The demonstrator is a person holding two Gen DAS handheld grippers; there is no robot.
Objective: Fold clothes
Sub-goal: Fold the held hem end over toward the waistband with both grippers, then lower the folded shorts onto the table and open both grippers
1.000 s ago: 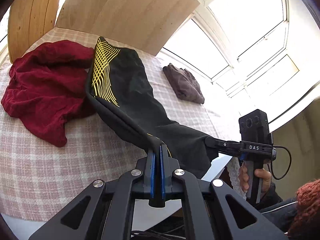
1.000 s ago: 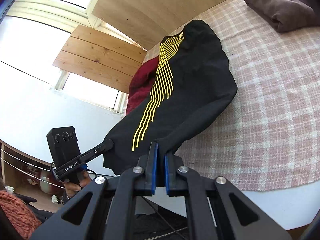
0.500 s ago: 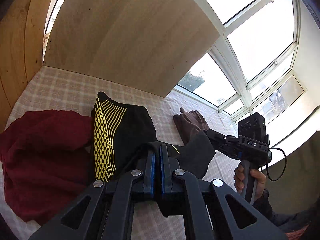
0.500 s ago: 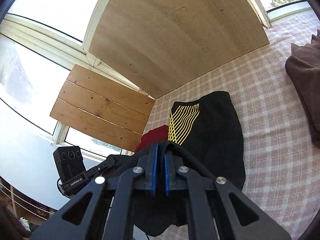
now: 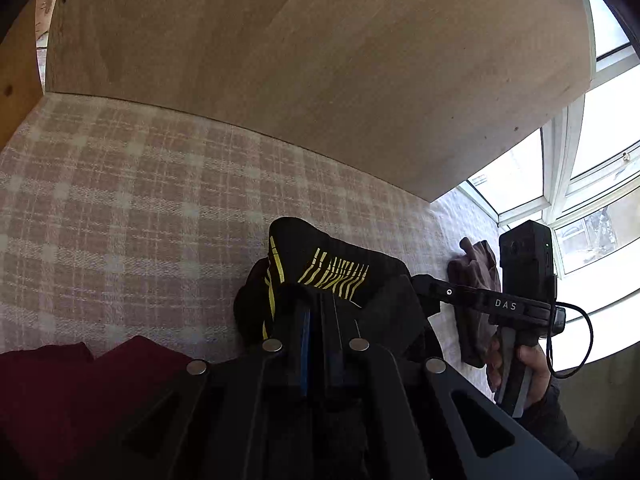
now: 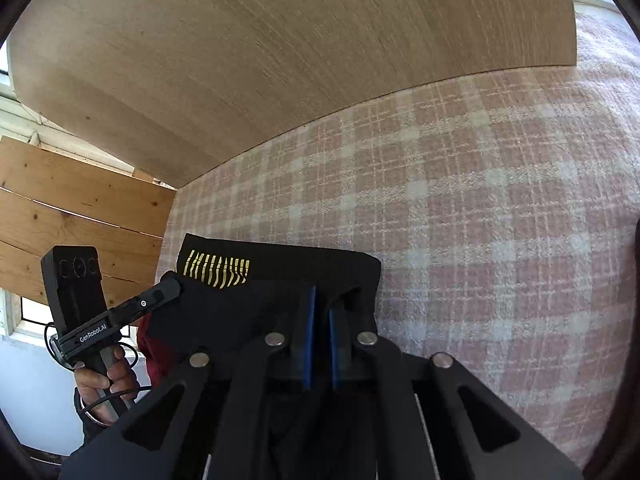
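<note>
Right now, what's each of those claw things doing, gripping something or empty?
Left gripper: closed on the black garment.
Right gripper: closed on the same black garment.

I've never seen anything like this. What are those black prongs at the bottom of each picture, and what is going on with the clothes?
No robot here: a person holds a hand-held gripper in each hand, and each carries a camera looking along its two fingers. One picture comes from the left hand-held gripper, the other from the right hand-held gripper. Both are pinched shut on a black garment with yellow stripes, carrying its near edge over the rest to fold it. It lies on a pink checked cloth. A red garment and a brown garment lie nearby.
</note>
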